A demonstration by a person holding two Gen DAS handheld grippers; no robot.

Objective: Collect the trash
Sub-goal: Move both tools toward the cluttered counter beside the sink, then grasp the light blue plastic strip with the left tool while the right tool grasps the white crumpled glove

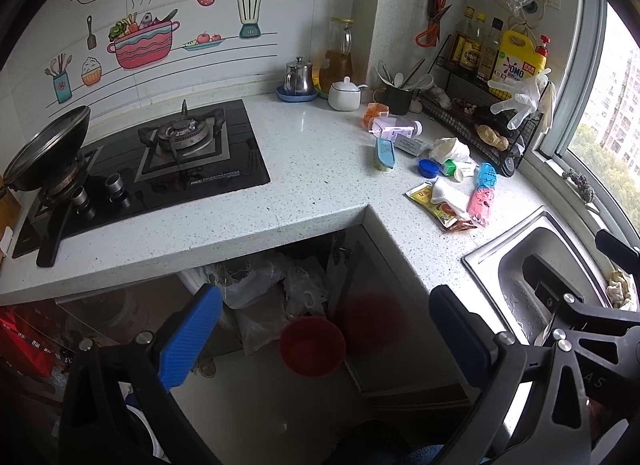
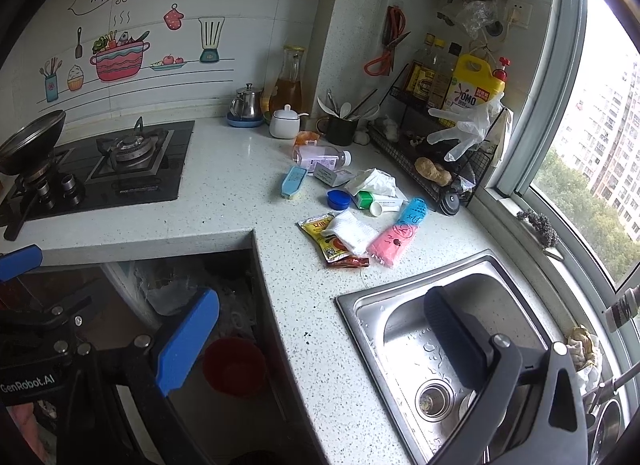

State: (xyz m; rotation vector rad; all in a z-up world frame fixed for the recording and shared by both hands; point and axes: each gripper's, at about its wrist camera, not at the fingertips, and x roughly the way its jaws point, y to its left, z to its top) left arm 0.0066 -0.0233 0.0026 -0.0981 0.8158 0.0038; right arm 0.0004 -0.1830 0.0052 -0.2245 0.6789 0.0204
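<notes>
Your left gripper hangs over floor gap below counter, jaws spread wide, nothing held; red bin sits beneath. Trash cluster lies mid-counter: blue packet, yellow sauce sachet, pink packet, crumpled tissue. Your right gripper hovers at sink edge, jaws equally wide, empty.

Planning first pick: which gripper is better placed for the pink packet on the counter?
Right, probably. The right gripper, open, hangs over the speckled counter edge by the steel sink, with the pink plastic packet just ahead. The left gripper, open, hangs over the floor by the red bucket.
</notes>
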